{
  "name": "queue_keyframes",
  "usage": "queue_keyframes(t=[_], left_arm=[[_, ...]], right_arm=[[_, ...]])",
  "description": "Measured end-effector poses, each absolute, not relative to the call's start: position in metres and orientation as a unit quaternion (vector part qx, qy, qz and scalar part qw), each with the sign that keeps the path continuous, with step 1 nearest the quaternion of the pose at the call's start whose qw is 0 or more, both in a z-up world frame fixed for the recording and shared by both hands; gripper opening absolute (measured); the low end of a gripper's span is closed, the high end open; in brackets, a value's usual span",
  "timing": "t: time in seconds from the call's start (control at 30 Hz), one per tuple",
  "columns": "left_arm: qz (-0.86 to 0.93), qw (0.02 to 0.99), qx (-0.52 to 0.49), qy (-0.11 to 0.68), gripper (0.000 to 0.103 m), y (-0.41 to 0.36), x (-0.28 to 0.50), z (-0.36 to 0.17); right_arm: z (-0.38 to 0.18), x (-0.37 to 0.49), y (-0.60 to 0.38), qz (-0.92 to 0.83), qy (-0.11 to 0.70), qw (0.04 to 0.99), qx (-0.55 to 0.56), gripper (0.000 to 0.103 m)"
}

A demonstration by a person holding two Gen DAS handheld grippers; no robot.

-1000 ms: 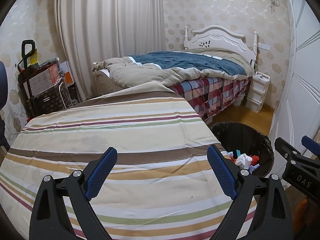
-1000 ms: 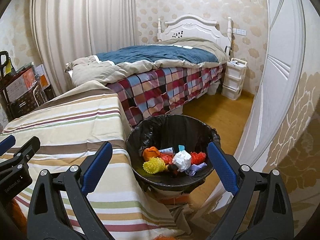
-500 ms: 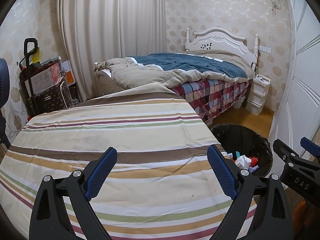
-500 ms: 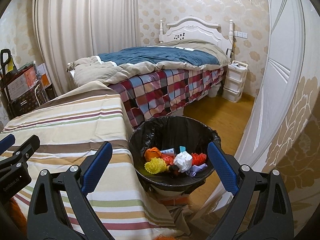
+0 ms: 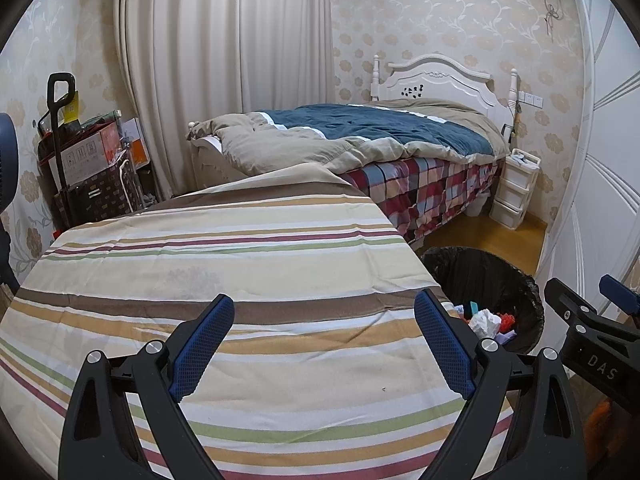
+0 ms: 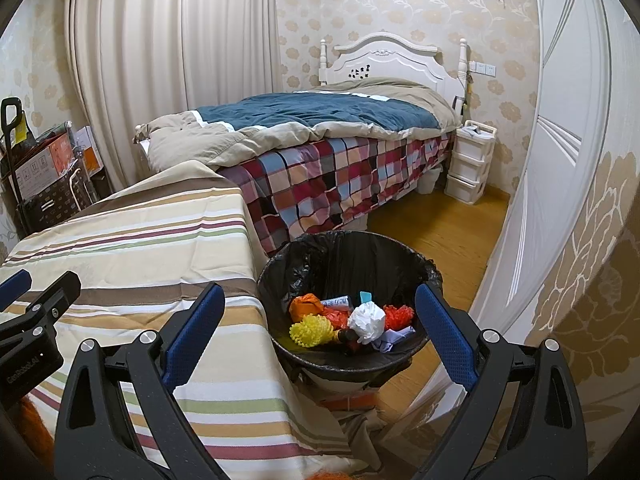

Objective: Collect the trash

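The striped tablecloth [image 5: 248, 264] covers the table that fills the left wrist view, its stripes running across the frame. The left gripper [image 5: 324, 344] hangs over it with its blue pads spread wide and nothing between them. Beyond the table's far end stands the bed [image 6: 320, 132], headboard toward the far wall.

Just beside the table's right edge sits the trash bin [image 6: 348, 252], lined in black plastic, upright with its mouth facing up. The right gripper [image 6: 316, 340] hovers above and in front of it, also spread wide and empty, so the bin's contents show between its fingers. In the left wrist view the bin lies to the right of that gripper (part of its rim is hidden behind the table edge).

Inside the bin lie a crumpled white paper wad [image 6: 366, 322], a yellow frilly ball [image 6: 310, 330], an orange lump [image 6: 306, 306] and a red frilly piece [image 6: 398, 314], all touching or close together. None has a clear long axis.
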State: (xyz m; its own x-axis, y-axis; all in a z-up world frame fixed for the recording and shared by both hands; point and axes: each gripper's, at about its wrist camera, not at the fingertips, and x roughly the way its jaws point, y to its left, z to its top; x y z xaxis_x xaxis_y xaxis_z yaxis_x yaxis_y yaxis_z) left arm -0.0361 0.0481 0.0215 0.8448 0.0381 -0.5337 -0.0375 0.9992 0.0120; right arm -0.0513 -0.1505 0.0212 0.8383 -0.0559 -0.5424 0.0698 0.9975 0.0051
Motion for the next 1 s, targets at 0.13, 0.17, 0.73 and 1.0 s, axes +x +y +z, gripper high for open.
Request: queue_keyframes(t=[0.13, 0.17, 0.73, 1.0], left_arm=[[0.019, 0.960, 0.000, 0.278, 0.091, 0.0484, -0.0361, 0.0216], [0.019, 0.961, 0.000, 0.278, 0.091, 0.0485, -0.0360, 0.0216], [0.019, 0.960, -0.002, 0.278, 0.091, 0.0494, -0.0358, 0.0218], [0.018, 0.960, -0.005, 0.280, 0.091, 0.0487, -0.0377, 0.0207]], right_arm=[[0.0216, -0.0512, -0.1503, -0.033, 0.282, 0.959, 0.013, 0.094], [0.0212, -0.0513, -0.1505, -0.033, 0.282, 0.959, 0.012, 0.094], [0.0212, -0.0512, -0.1502, -0.033, 0.282, 0.959, 0.013, 0.094], [0.0214, -0.0513, -0.1500, -0.033, 0.282, 0.959, 0.012, 0.094]])
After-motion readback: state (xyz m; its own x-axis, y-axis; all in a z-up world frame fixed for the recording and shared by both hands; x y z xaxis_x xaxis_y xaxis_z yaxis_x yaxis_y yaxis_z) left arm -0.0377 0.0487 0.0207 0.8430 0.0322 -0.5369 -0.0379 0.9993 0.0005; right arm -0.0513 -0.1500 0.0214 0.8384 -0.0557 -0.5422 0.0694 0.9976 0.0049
